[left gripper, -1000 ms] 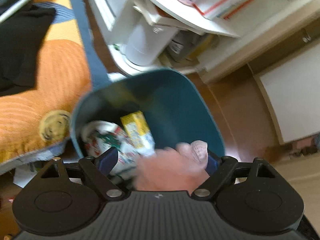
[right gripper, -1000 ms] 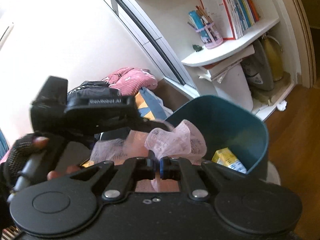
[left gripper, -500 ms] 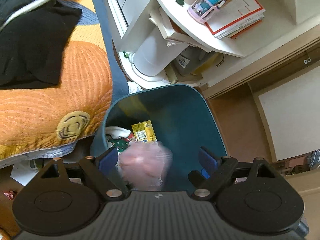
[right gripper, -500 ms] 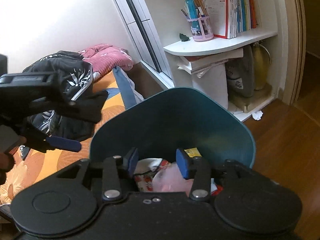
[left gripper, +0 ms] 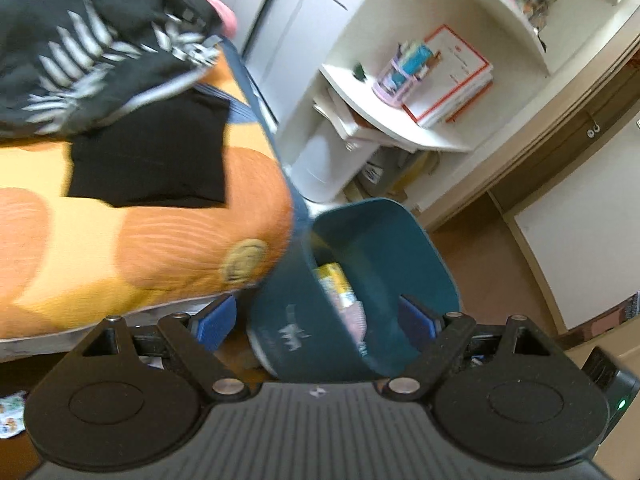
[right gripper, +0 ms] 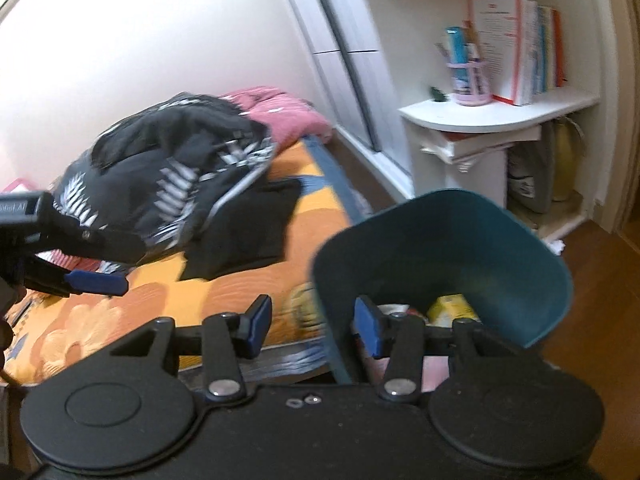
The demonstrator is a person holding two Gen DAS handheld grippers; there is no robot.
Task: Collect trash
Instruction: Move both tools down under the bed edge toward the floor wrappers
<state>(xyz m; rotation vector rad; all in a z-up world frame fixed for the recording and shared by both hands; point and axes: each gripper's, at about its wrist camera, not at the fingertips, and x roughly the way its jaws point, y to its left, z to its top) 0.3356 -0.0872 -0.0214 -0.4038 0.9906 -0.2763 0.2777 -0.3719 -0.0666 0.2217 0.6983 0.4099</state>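
Observation:
A teal trash bin point(left gripper: 384, 248) stands on the floor beside the bed; it also shows in the right wrist view point(right gripper: 460, 240). Inside it lie a yellow carton point(left gripper: 336, 280), a pink plastic bag point(left gripper: 356, 320) and other wrappers; the carton shows from the right too point(right gripper: 452, 308). My left gripper point(left gripper: 316, 318) is open and empty, above the bin's near rim. My right gripper point(right gripper: 314, 326) is open and empty at the bin's left wall. The left gripper also shows at the left edge of the right wrist view point(right gripper: 96, 282).
The bed with an orange quilt point(left gripper: 140, 240) carries black clothes point(left gripper: 148, 160) and a leaf-print garment point(right gripper: 168, 176). A white corner shelf point(right gripper: 496, 116) with books and a pen cup stands behind the bin. A small printed wrapper point(left gripper: 10, 420) lies on the wooden floor.
Both grippers held the pink bag over the bin, then opened; the bag dropped into the bin. Both grippers have since drawn back and swung left toward the bed.

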